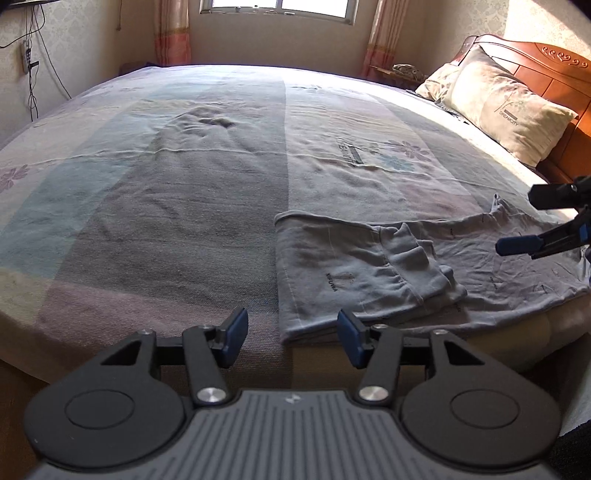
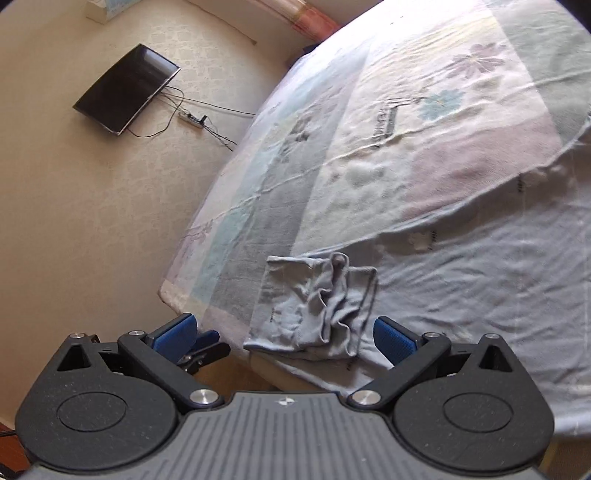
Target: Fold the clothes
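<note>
In the left wrist view, the left gripper (image 1: 291,338) hangs released at the near edge of the bed (image 1: 166,177), its blue ribbed pads spread wide with nothing between them; the right-hand pad sits just over the near hem of the shirt (image 1: 369,266). The shirt is soft grey knit, printed with small dark lettering, lying flat and creased on the near right part of the bed, its left edge a straight fold and one sleeve bunched in loose ridges across its middle. The bedsheet is thin woven cloth in faded blocks of grey, teal, pink and cream with flower prints, rumpled in shallow wrinkles. The right gripper (image 1: 517,221) comes in from the right above the shirt, its jaws apart and empty. A plump tan pillow (image 1: 506,107) leans on a glossy carved wooden headboard (image 1: 554,70), and a window (image 1: 277,7) with curtains stands beyond. In the right wrist view, the right gripper (image 2: 284,334) is likewise unclenched, blue textured pads far apart, holding nothing, poised over the shirt (image 2: 461,280) by the bed (image 2: 369,129) edge. The crumpled sleeve shows as a squarish pad of folds between the pads. The left gripper (image 2: 207,345) peeks in low at the left. A flat black TV (image 2: 125,88) hangs on the patterned wall, cables trailing to a power strip (image 2: 192,119).
</note>
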Demonstrator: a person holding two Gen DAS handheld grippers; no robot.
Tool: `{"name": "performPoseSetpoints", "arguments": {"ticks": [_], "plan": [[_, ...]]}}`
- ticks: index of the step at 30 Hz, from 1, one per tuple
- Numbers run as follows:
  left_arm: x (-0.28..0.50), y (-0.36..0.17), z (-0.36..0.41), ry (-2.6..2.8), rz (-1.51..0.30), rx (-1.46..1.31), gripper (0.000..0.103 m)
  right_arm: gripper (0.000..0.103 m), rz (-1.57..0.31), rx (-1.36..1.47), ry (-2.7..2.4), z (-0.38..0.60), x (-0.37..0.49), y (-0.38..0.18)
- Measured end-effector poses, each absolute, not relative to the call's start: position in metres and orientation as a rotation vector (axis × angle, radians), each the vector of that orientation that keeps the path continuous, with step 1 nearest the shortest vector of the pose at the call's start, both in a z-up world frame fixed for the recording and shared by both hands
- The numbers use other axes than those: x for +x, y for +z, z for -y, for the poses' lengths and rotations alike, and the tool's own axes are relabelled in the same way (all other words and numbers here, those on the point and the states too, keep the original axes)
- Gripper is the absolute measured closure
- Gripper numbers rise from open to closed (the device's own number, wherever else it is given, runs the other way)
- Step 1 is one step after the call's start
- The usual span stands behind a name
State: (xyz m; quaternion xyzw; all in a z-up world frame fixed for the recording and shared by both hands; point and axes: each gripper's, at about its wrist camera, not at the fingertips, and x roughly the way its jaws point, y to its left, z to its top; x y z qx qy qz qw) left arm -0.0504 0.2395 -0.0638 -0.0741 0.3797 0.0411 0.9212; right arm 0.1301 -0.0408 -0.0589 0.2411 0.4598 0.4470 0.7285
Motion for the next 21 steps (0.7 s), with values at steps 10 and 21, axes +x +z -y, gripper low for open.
{"name": "performPoseSetpoints", "arguments": {"ticks": [10,21], "plan": [[-0.072,-0.073,-0.235,0.107,-0.782,-0.209,0.045,0.048,-1.082,0.408,0.956,-0.017,0.169,-0.083],[-0.073,-0.074,-0.234,0.106,-0.772,-0.230,0.044,0.048,-1.094,0.348,0.968,-0.026,0.151,-0.093]]}}
